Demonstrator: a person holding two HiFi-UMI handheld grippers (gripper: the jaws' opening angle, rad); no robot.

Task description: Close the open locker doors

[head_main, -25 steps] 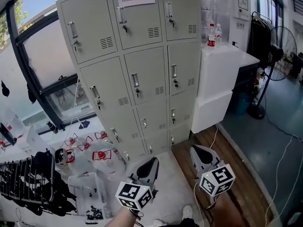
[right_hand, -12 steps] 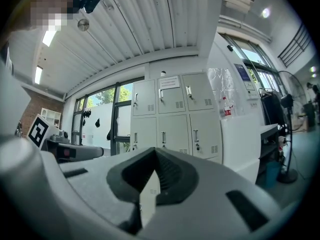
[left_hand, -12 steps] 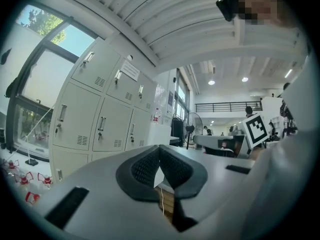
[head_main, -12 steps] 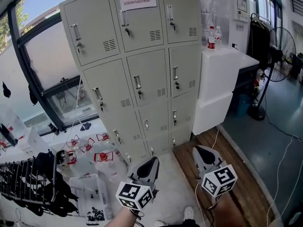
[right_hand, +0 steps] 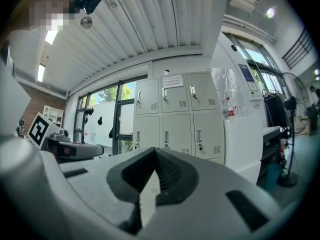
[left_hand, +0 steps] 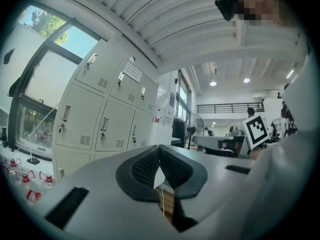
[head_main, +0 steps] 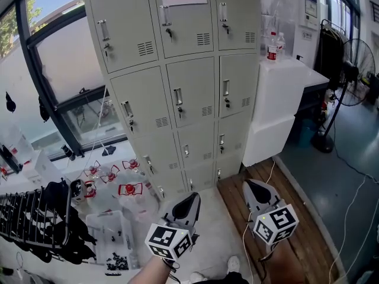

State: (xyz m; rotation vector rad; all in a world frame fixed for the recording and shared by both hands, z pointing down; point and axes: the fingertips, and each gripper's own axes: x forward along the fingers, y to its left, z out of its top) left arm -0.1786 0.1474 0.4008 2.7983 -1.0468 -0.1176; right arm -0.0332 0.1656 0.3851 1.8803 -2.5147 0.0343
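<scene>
A grey bank of lockers (head_main: pixel 189 81) stands ahead in the head view, three columns wide, and every door that shows lies flush with its frame. The same lockers (left_hand: pixel 100 114) appear at the left of the left gripper view, and the lockers (right_hand: pixel 175 119) fill the middle of the right gripper view. My left gripper (head_main: pixel 188 201) is low in the head view, shut and empty, well short of the lockers. To its right my right gripper (head_main: pixel 253 188) is also shut with nothing in it. Both point level at the lockers.
A white cabinet (head_main: pixel 278 99) with bottles (head_main: pixel 272 46) on top stands right of the lockers. A floor fan (head_main: pixel 343 81) is at far right. Red-capped bottles (head_main: pixel 127 189), a clear box (head_main: pixel 109 235) and a dark rack (head_main: pixel 29 218) crowd the floor at left. A window (head_main: pixel 59 70) is behind.
The head view has shifted, so the lockers sit a little further right and lower in the picture. Both grippers stay shut in the same places.
</scene>
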